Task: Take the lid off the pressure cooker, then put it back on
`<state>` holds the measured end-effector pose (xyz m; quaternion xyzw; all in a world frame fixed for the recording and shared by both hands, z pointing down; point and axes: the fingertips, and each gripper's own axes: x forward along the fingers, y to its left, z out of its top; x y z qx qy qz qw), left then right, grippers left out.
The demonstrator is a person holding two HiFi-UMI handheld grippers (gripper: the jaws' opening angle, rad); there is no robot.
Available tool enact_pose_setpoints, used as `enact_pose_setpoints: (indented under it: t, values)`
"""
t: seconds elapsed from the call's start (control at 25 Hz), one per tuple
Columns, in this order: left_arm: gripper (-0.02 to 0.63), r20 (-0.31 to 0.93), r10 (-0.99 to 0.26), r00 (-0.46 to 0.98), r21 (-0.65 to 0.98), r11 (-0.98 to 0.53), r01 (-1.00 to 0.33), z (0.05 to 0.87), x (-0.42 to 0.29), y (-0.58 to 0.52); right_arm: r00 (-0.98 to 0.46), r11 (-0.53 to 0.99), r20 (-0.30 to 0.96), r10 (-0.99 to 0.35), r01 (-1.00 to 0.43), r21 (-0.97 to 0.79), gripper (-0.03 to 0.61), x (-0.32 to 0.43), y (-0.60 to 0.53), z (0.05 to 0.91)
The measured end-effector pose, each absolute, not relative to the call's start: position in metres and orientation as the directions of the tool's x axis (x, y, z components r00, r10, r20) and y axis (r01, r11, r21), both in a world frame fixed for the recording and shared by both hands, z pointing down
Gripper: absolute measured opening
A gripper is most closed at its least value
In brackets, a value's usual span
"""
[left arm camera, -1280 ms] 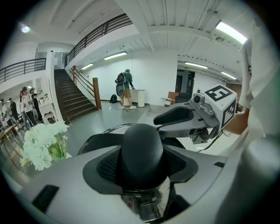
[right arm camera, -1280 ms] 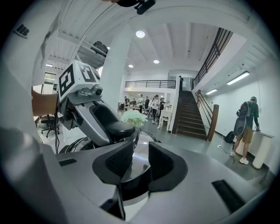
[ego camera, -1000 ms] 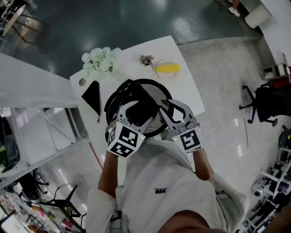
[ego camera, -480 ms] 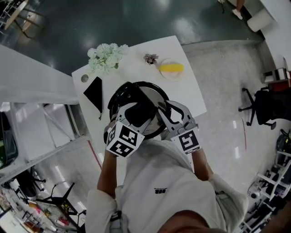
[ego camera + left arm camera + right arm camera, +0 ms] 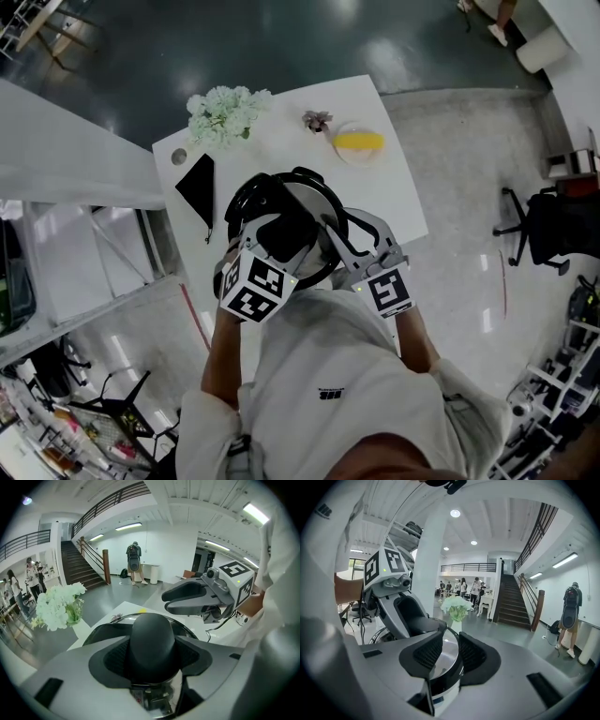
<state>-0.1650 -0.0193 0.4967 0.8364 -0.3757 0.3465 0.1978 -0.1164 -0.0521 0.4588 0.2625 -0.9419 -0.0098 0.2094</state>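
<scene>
The steel pressure cooker (image 5: 319, 199) stands on the white table (image 5: 394, 202), just in front of the person. My left gripper (image 5: 286, 232) reaches over it from the near left. In the left gripper view its pads (image 5: 115, 656) are closed on the lid's round black knob (image 5: 152, 639). My right gripper (image 5: 339, 230) comes in from the near right at the cooker's rim. In the right gripper view its jaws (image 5: 450, 651) flank the shiny lid (image 5: 451, 637) and hold the black side handle (image 5: 443, 686) low between them.
At the table's far side lie white flowers (image 5: 225, 114), a black flat object (image 5: 197, 186), a small ornament (image 5: 317, 120) and a plate with something yellow (image 5: 359, 142). An office chair (image 5: 544, 225) stands on the floor to the right. People stand far off by the stairs.
The head view has drifted a little. My left gripper has shifted slightly with the knob still held. The right gripper keeps its place at the rim.
</scene>
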Motion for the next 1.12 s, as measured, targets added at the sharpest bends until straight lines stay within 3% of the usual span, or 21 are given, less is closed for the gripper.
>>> enact_pose_setpoints:
  t: [0.6,0.88,1.12]
  values:
    - [0.287,0.728,-0.5,0.469,0.106,-0.595,-0.797,0.511,-0.176,-0.02,-0.802,0.894,0.402,-0.442,-0.433,0.119,0.11,-0.13,-0.055,0.466]
    - [0.287,0.761,-0.44,0.477,0.092,-0.655,-0.75,0.524,-0.178,-0.013,-0.809,0.905,0.415,-0.415,-0.412,0.101,0.11,-0.137,-0.053,0.466]
    - [0.287,0.729,-0.471,0.496,0.094,-0.65,-0.754,0.523,-0.178,-0.014,-0.82,0.913,0.408,-0.402,-0.391,0.113,0.109,-0.139,-0.056,0.469]
